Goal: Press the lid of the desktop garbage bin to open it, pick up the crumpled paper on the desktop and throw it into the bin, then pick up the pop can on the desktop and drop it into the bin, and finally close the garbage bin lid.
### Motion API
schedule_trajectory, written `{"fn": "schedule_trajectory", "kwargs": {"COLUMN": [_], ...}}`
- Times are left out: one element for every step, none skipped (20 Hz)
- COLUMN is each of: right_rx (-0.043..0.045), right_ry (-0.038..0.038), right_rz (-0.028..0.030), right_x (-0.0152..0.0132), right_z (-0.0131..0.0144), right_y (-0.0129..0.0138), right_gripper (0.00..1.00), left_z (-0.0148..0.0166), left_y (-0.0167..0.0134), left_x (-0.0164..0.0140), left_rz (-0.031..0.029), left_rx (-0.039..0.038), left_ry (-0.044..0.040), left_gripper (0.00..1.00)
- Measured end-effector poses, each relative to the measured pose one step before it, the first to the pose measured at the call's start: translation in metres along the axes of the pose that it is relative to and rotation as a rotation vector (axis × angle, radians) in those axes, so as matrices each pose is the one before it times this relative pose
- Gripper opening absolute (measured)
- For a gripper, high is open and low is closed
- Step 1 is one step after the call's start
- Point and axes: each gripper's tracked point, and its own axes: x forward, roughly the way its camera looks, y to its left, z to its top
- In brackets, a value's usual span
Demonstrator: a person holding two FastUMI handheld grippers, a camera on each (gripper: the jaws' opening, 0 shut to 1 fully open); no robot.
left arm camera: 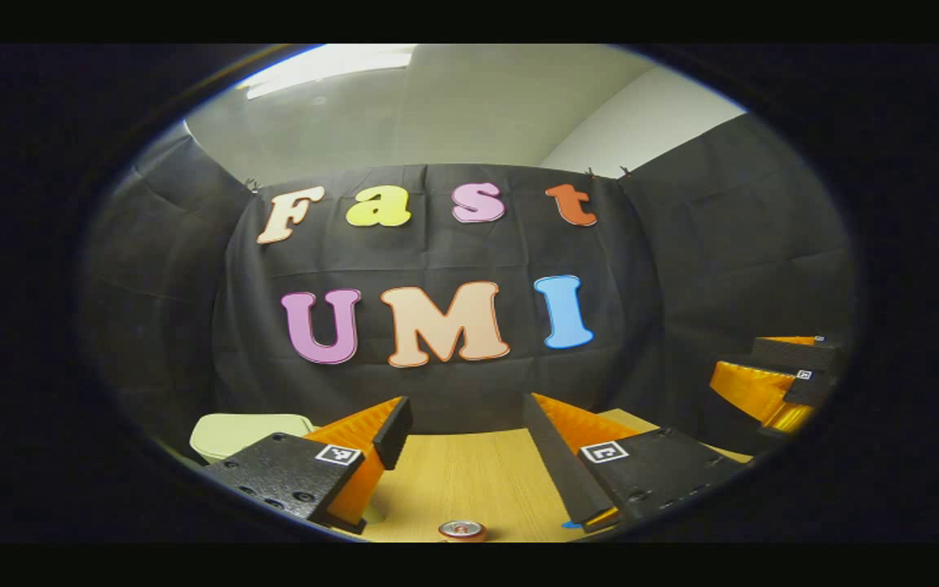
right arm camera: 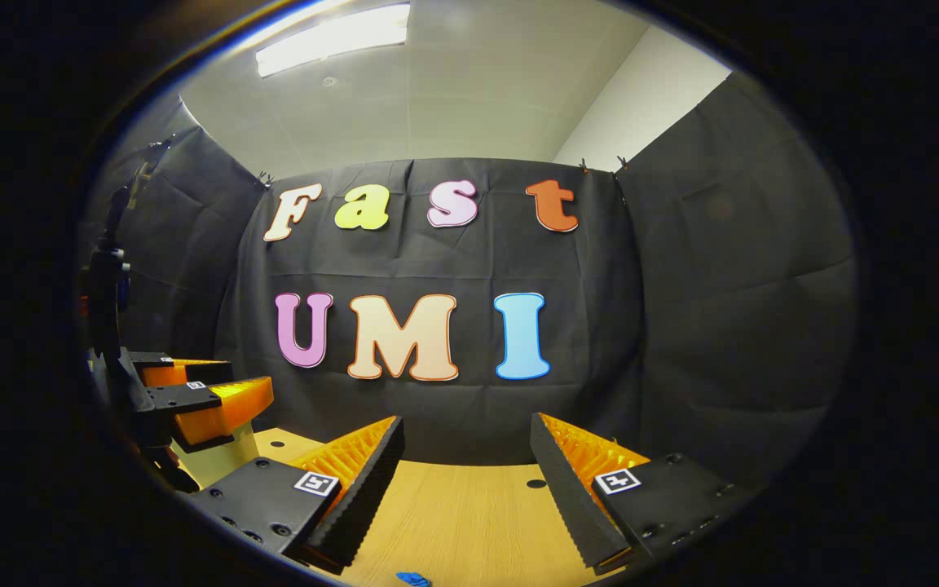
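A: Left gripper (left arm camera: 461, 424) status? Fingers are spread wide; nothing is held.
B: Right gripper (right arm camera: 465, 444): likewise spread, nothing gripped.
A: Pop can (left arm camera: 462, 531) is seen on the counter (left arm camera: 469, 481) below; bin (left arm camera: 249, 432) is located far left.

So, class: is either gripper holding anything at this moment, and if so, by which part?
Nothing is held. The left gripper and right gripper are both open with bare table between their fingers; the can stands untouched.
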Motion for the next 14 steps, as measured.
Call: {"fn": "schedule_trajectory", "kwargs": {"right_rx": [-0.00327, 0.00126, 0.00534, 0.00469, -0.00316, -0.00484, -0.00480, -0.00391, -0.00336, -0.00304, -0.00203, -0.00069, 0.00043, -0.00031], "right_ry": [0.00548, 0.00607, 0.00370, -0.00890, -0.00638, -0.00603, -0.00205, 0.00046, 0.00395, 0.00620, 0.00559, 0.00305, 0.00306, 0.00189], "right_rz": [0.00490, 0.00688, 0.01236, 0.00967, 0.00406, 0.00357, 0.00619, 0.00723, 0.00778, 0.00852, 0.00725, 0.00682, 0.00774, 0.00722], "right_x": [0.00079, 0.00065, -0.00081, 0.00010, 0.00140, 0.00098, 0.00153, 0.00015, 0.00086, 0.00087, 0.00113, -0.00032, 0.00173, 0.00089], "right_z": [-0.00177, -0.00116, -0.00070, 0.00404, 0.00296, 0.00068, 0.00158, -0.00151, -0.00058, -0.00237, -0.00114, -0.00110, -0.00009, -0.00103], "right_y": [0.00171, 0.00238, 0.00460, 0.00406, 0.00234, 0.00335, 0.00387, 0.00506, 0.00500, 0.00505, 0.00437, 0.00410, 0.00434, 0.00430], "right_gripper": [1.00, 1.00, 0.98, 0.98, 1.00, 0.98, 0.98, 0.98, 0.98, 0.98, 0.98, 0.98, 0.98, 0.98], "left_z": [0.00078, -0.00055, -0.00205, -0.00550, -0.00410, -0.00511, -0.00404, -0.00449, -0.00220, -0.00254, 0.00115, 0.00001, -0.00067, -0.00367], "left_y": [0.00516, 0.00613, 0.00797, 0.00616, 0.00556, 0.00644, 0.00635, 0.00518, 0.00502, 0.01034, 0.00693, 0.00433, 0.00828, 0.00693], "left_x": [-0.00161, 0.00002, 0.00091, -0.00044, 0.00026, -0.00025, -0.00016, 0.00055, -0.00037, -0.00071, 0.00070, -0.00137, 0.00133, 0.00142], "left_rz": [0.01329, 0.01887, 0.02165, 0.01666, 0.01037, 0.01328, 0.00963, 0.00528, 0.00787, 0.02097, 0.01146, 0.01224, 0.01697, 0.01429], "left_rx": [0.00583, 0.00490, 0.00538, 0.00232, -0.00567, -0.00506, -0.00635, -0.00452, -0.00099, 0.00110, -0.00309, 0.00090, 0.00730, 0.00973], "left_ry": [-0.00345, 0.00032, 0.00160, 0.01658, 0.01378, 0.01543, 0.01557, 0.01451, 0.00957, 0.00454, -0.00596, -0.00421, 0.00176, 0.00370], "left_gripper": [0.75, 0.67, 0.53, 0.40, 0.28, 0.16, 0.04, 0.02, 0.00, 0.00, 0.00, 0.00, 0.00, 0.00]}}
